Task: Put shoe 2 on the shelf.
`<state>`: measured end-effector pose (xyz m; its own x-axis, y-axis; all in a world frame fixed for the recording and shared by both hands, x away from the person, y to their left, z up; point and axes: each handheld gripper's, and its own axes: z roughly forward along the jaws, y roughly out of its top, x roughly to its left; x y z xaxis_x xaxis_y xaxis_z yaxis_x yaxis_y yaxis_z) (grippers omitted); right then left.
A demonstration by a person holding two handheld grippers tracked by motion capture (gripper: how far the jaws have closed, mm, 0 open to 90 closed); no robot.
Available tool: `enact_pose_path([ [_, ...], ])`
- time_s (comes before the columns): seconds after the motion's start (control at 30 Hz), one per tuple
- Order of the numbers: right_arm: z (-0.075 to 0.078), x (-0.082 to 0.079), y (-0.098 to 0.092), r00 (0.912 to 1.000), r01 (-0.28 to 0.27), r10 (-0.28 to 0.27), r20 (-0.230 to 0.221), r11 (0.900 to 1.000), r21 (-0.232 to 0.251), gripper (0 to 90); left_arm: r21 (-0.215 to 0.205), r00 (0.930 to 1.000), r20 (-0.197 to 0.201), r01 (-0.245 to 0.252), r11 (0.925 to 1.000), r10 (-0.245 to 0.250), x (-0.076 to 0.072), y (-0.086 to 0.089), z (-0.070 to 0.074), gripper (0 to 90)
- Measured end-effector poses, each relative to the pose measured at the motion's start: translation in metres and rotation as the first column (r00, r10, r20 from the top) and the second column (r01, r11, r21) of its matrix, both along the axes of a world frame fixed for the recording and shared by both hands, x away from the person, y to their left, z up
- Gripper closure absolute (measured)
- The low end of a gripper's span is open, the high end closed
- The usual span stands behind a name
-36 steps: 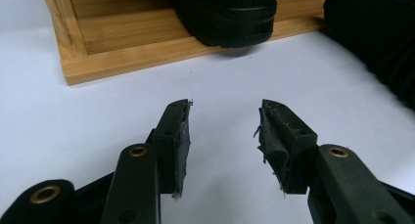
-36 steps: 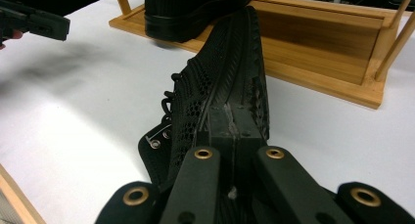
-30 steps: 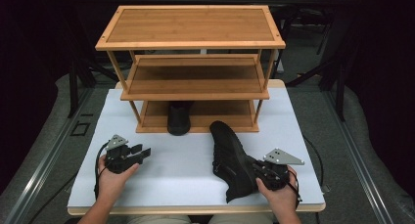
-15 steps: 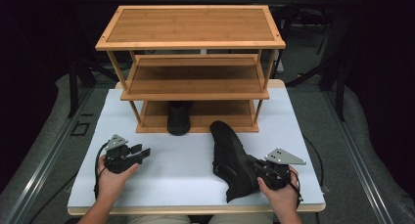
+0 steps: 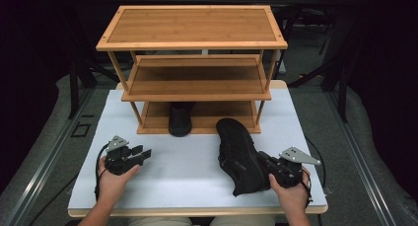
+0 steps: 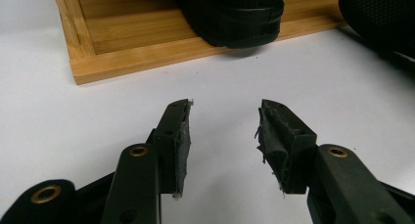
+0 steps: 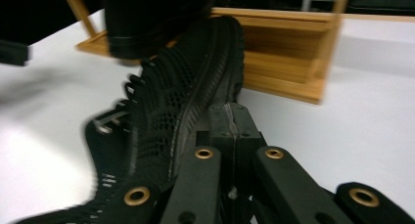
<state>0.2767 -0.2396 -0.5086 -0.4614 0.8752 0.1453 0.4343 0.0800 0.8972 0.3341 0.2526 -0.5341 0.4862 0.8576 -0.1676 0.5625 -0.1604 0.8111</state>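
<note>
Jaws of the right gripper (image 5: pixel 266 162) are pinched on the heel rim of the black mesh shoe (image 5: pixel 239 154), lying tilted on the white worktop (image 5: pixel 187 162) just before the three-tier bamboo shoe rack (image 5: pixel 192 88); left gripper (image 6: pixel 224 131) rests spread and empty. Lift high enough to clear the frame, toe first onto the bottom shelf beside the other black shoe (image 5: pixel 180 118)

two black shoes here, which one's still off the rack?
The shoe on the white table, at the right gripper. The other shoe sits on the rack's bottom shelf, its end over the front edge.
</note>
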Motion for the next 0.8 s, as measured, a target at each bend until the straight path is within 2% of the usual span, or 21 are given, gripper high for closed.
enact_pose_path([
  [0.2, -0.009, 0.01, -0.021, 0.9957, 0.092, -0.091, -0.017, 0.995, 0.027, 90.0, -0.004, 1.0, 0.003, -0.004, 1.0, 0.004, 0.0, -0.001, 0.0, 55.0],
  [0.23, -0.009, 0.01, -0.025, 0.9942, 0.099, -0.098, -0.044, 0.995, 0.012, 90.0, -0.004, 1.0, 0.005, -0.003, 1.0, 0.003, 0.0, -0.001, 0.0, 55.0],
  [0.3, -0.015, 0.015, -0.032, 0.9898, 0.133, -0.131, -0.057, 0.991, 0.028, 90.0, -0.004, 1.0, 0.002, -0.001, 1.0, 0.001, 0.0, -0.001, 0.0, 55.0],
  [0.33, -0.016, 0.016, -0.035, 0.9873, 0.138, -0.136, -0.083, 0.99, 0.025, 90.0, -0.004, 1.0, 0.002, -0.001, 1.0, 0.001, 0.0, -0.001, 0.0, 55.0],
  [0.37, -0.019, 0.017, -0.039, 0.9845, 0.152, -0.147, -0.095, 0.988, 0.04, 90.0, -0.005, 1.0, 0.0, -0.002, 1.0, 0.002, 0.001, -0.001, 0.0, 55.0],
  [0.5, -0.032, 0.025, -0.051, 0.9702, 0.165, -0.147, -0.193, 0.983, 0.083, 90.0, -0.005, 1.0, 0.0, -0.003, 1.0, 0.003, 0.001, -0.001, 0.0, 55.0],
  [0.57, -0.035, 0.027, -0.053, 0.9616, 0.171, -0.15, -0.229, 0.983, 0.07, 90.0, -0.007, 1.0, 0.002, -0.005, 1.0, 0.005, 0.0, 0.0, 0.001, 55.0],
  [0.6, -0.036, 0.028, -0.053, 0.9648, 0.166, -0.142, -0.222, 0.982, 0.095, 88.8, -0.007, 0.9999, 0.006, -0.009, 0.9999, 0.009, 0.0, 0.0, 0.001, 55.0],
  [0.67, -0.031, 0.026, -0.053, 0.9646, 0.17, -0.151, -0.217, 0.983, 0.073, 80.1, -0.008, 0.9999, 0.007, -0.01, 0.9999, 0.01, 0.0, 0.001, 0.001, 55.0],
  [0.7, -0.03, 0.025, -0.051, 0.9678, 0.183, -0.166, -0.189, 0.98, 0.079, 77.2, -0.004, 1.0, 0.002, -0.009, 1.0, 0.009, 0.0, 0.002, 0.001, 54.9],
  [0.77, -0.024, 0.022, -0.05, 0.9696, 0.182, -0.167, -0.179, 0.981, 0.069, 70.8, -0.004, 1.0, 0.001, -0.01, 0.9999, 0.01, 0.0, 0.002, 0.001, 54.9],
  [0.8, -0.022, 0.021, -0.049, 0.9726, 0.183, -0.169, -0.16, 0.98, 0.076, 68.4, -0.004, 1.0, 0.001, -0.009, 0.9999, 0.009, 0.0, 0.002, 0.001, 54.9],
])
